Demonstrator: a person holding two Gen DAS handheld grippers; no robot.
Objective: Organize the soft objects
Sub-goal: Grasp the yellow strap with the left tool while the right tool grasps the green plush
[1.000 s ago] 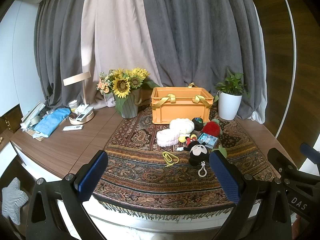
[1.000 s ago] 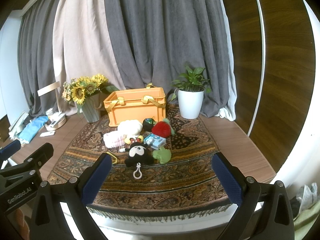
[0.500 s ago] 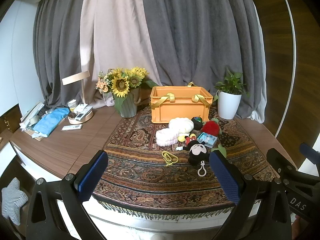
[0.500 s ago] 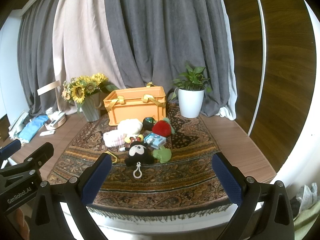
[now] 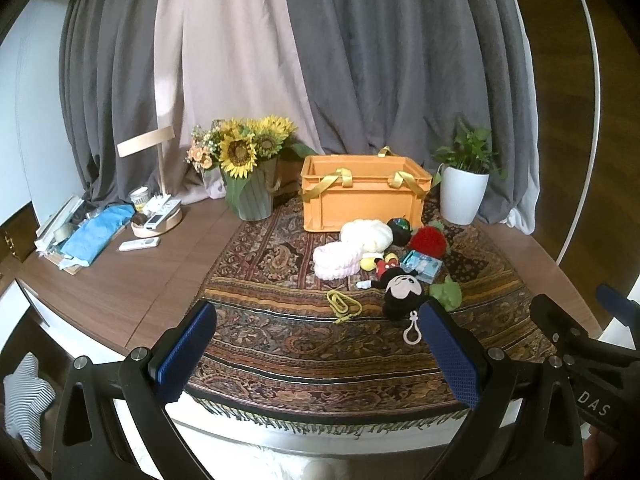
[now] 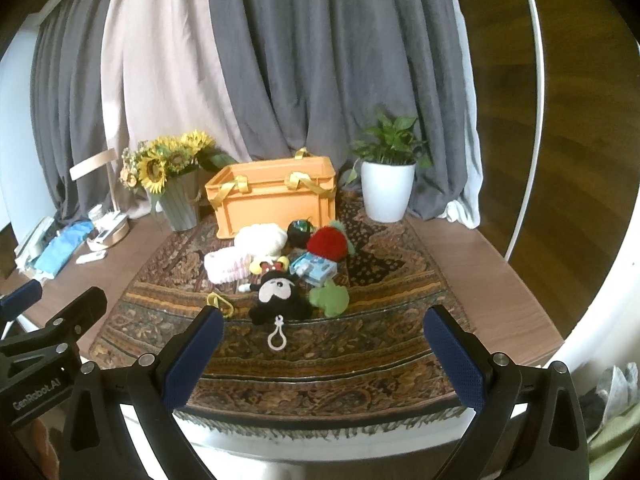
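Toys: your pile of soft toys (image 6: 280, 264) lies on the rug (image 6: 360, 344), just in front of the orange crate (image 6: 276, 200).
Mouse: the black mouse plush (image 5: 400, 292) sits nearest you, white clip trailing.
Left gripper (image 5: 320, 352): you hold it short of the pile, fingers wide apart, nothing between them.
Right gripper (image 6: 324, 356): same, fingers spread, empty.
Flanks: sunflowers (image 5: 244, 148) left, potted plant (image 5: 464, 188) right.
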